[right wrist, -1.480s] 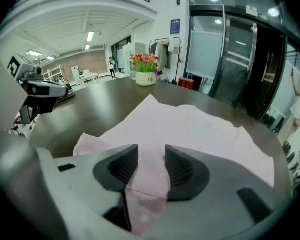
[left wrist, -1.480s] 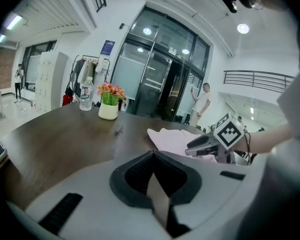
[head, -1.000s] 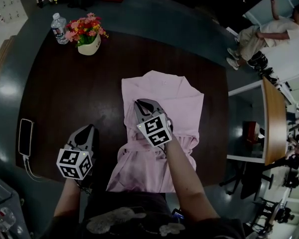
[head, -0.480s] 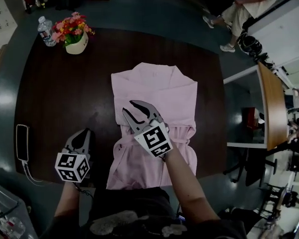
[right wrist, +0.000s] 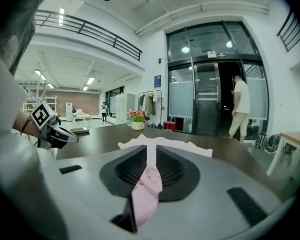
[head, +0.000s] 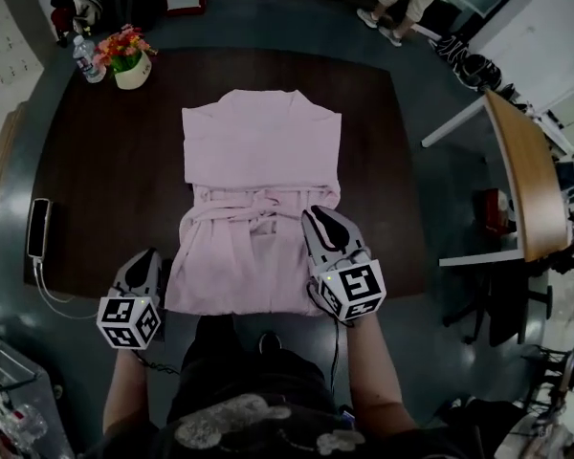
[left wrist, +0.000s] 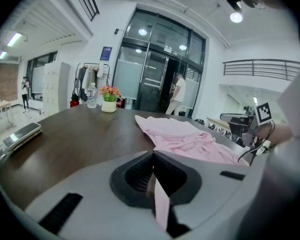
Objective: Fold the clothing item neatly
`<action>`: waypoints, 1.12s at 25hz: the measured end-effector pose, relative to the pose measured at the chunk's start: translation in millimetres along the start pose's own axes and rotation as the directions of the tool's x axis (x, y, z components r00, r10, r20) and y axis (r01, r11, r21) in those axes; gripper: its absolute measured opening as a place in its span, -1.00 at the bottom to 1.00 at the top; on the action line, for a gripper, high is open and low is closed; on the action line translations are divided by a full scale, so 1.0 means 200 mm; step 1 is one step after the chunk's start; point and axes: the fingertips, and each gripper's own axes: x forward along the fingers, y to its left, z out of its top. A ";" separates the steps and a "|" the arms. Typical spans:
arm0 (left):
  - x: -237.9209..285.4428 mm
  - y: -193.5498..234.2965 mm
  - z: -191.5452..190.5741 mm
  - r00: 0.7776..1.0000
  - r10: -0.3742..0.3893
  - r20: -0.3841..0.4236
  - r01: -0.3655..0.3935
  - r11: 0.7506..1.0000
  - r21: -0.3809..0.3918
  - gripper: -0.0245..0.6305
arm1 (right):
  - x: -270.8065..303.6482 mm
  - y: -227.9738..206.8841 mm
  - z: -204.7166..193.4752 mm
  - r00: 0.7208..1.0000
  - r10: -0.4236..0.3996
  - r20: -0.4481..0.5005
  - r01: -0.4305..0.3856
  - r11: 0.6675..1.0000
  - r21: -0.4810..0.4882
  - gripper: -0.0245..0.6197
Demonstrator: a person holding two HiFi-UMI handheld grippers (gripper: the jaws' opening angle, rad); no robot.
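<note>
No words or numbers could be read anywhere. The blue sign (right wrist: 157,81) was too small to read.

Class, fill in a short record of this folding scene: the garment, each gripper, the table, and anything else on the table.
garment: pink garment, spread flat, collar at the far end, belt across the middle
left gripper: at the near left corner of the hem, jaws shut on pink cloth
right gripper: at the near right side of the hem, jaws have just been closing, pink cloth pinched between them
table: dark wood
other things: flowers and water bottle at the far left corner; phone near the left edge
</note>
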 end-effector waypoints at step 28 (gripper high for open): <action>-0.04 -0.06 -1.45 0.999 0.013 0.052 -0.023 0.980 0.199 0.01 | -0.75 0.16 -2.04 0.945 -0.144 -0.293 0.232 0.928 0.292 0.00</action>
